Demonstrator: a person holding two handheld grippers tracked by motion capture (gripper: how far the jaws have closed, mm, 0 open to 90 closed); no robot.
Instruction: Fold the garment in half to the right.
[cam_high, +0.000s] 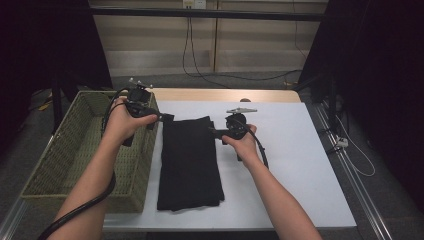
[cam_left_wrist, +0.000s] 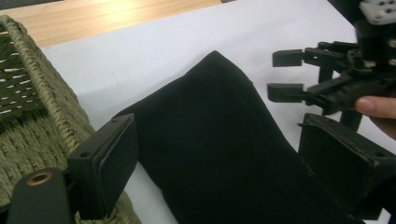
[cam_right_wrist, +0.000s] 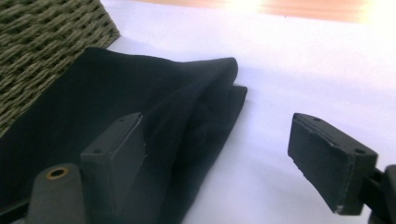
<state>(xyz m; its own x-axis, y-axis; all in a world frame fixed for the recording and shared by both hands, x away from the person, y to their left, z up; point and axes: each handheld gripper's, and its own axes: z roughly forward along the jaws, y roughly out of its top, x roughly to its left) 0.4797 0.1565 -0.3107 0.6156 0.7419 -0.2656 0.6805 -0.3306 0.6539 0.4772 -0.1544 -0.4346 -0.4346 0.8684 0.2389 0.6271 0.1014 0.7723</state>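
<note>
Roughly centre on the desk (cam_high: 300, 165) lies a black cloth (cam_high: 189, 162), folded into a long narrow rectangle running near to far. Soft matte fabric, no sheen, no print. Its far end is doubled over, with a rounded, slightly lifted fold in the right gripper view and a layered edge underneath. The near end looks a bit uneven, with a corner sticking out.

Desk top is a smooth white sheet, with a pale wooden strip (cam_high: 225, 95) showing along the far edge.

Left of the cloth, just beside it, stands a woven basket (cam_high: 55, 155): olive-green coarse wicker, rectangular, with thick braided walls and a rim.

Left hand-held gripper (cam_high: 167, 117) sits at the far left corner of the cloth, over the basket's right wall. Its jaws are spread wide, with flat black rectangular pads (cam_left_wrist: 109, 163) and the cloth lying between them in the left gripper view. Whether the pads touch the fabric I cannot tell.

Right hand-held gripper (cam_high: 214, 132) is at the far right edge of the cloth, pointing left toward it. Jaws spread, nothing pinched: one blocky black pad (cam_right_wrist: 119, 149) is over the fabric, the other (cam_right_wrist: 327, 161) over bare white desk. A grey three-cornered plate (cam_high: 241, 110) sits on top of it.

Both bare forearms come in from the near side, and a thick black cable (cam_high: 85, 205) trails along the left one.
</note>
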